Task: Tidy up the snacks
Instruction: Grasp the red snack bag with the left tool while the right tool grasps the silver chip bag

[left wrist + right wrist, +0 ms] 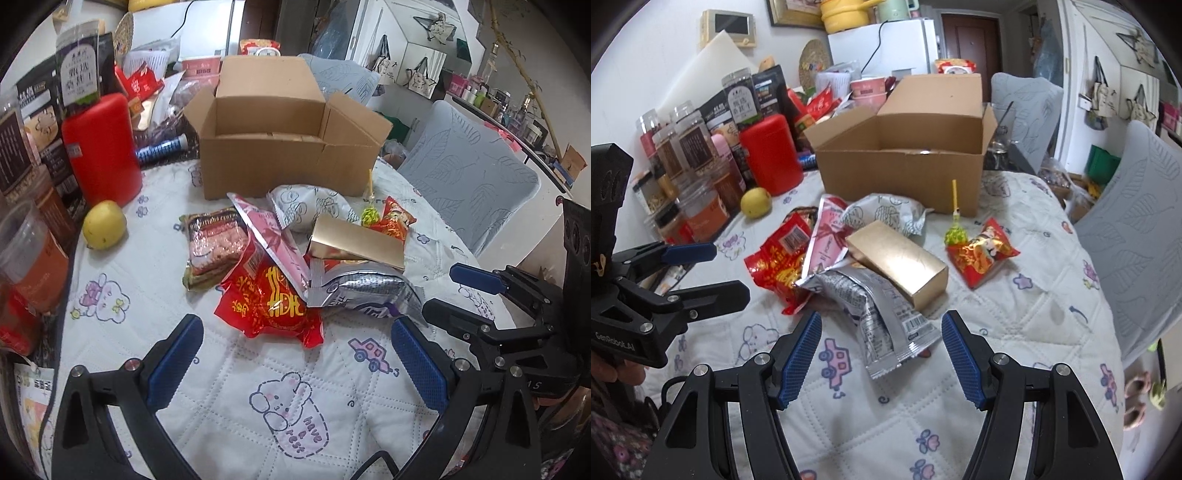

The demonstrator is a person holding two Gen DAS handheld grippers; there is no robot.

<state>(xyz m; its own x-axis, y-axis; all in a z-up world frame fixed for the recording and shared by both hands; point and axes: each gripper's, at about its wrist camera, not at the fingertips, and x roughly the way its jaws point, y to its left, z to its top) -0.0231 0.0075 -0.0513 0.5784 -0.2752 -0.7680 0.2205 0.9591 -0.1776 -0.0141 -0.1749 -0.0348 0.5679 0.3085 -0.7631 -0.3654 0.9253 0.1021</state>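
- the left gripper hangs over the quilted tablecloth with its blue-padded jaws spread wide and nothing between them; the near edge of the red snack bag lies just ahead at 12 o'clock.
- the right gripper also stands apart and empty-handed; the tail of the silver foil packet reaches into the gap between its pads, but neither pad presses on it.
- in the left wrist view the right gripper shows at 3 o'clock; in the right wrist view the left one shows at 9 o'clock.
- the snacks lie in a loose heap mid-table: a gold box rests tilted on the silver packet, a pink pouch leans between the red bag and the gold box, and a white patterned bag sits behind them at 12 o'clock.
- a small red packet lies apart at 2 o'clock of the heap, with a green lollipop just beside it.
- a noodle pack lies at 10 o'clock of the heap, seen from the left wrist.
- the open cardboard box stands behind the heap at 12 o'clock, flaps up.
- a yellow fruit and a red canister sit at 10 o'clock, in front of jars crowded along the wall.
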